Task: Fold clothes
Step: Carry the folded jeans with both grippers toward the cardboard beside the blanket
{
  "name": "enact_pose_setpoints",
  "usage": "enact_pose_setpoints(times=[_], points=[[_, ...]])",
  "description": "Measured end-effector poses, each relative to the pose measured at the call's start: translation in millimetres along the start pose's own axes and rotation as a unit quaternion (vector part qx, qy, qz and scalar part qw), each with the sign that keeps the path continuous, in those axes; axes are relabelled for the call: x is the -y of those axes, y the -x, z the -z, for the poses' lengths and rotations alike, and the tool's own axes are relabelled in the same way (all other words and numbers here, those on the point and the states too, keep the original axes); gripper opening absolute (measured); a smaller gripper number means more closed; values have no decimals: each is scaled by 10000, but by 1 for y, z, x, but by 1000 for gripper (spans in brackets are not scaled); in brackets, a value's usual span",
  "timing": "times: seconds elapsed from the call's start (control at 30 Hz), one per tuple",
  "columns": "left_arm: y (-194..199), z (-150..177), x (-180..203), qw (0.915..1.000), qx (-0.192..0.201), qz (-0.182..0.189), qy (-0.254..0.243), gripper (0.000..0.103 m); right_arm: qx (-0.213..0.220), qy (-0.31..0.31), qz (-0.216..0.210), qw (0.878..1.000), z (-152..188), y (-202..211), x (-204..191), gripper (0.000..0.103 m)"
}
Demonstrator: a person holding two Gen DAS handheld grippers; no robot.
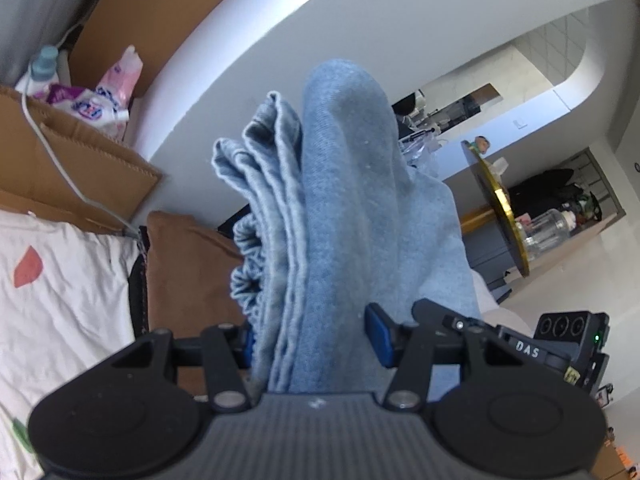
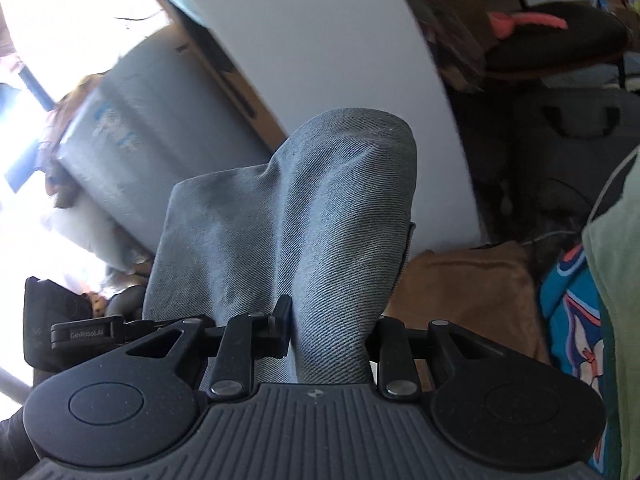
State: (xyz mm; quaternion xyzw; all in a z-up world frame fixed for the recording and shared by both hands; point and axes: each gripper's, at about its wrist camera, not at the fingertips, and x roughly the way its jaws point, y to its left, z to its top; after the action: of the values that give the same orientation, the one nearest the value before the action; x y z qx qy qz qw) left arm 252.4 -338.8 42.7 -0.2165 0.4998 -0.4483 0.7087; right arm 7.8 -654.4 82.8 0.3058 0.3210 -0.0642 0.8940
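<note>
A bed (image 1: 60,300) under a white sheet with a red patch fills the lower left of the left wrist view. A brown cushion (image 1: 184,268) lies on it at its far edge. Beyond, a cardboard box (image 1: 80,160) holds plastic packets (image 1: 96,104) and a bottle (image 1: 42,66). A round gold-rimmed tabletop (image 1: 502,204) carries a clear jar (image 1: 548,228).

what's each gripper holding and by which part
Both hold the folded jeans: left gripper clamps a layered bunch, right gripper a fold.
</note>
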Motion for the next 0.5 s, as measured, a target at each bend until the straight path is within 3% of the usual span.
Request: enact_pose_setpoints(times=[0.27, 0.5], points=[[-80, 1, -43, 9997, -167, 53, 155, 55, -4, -70, 561, 9984, 9, -63, 55, 27], [-145, 15, -83, 9994, -271, 195, 104, 55, 69, -163, 971, 9951, 36, -110, 107, 27]])
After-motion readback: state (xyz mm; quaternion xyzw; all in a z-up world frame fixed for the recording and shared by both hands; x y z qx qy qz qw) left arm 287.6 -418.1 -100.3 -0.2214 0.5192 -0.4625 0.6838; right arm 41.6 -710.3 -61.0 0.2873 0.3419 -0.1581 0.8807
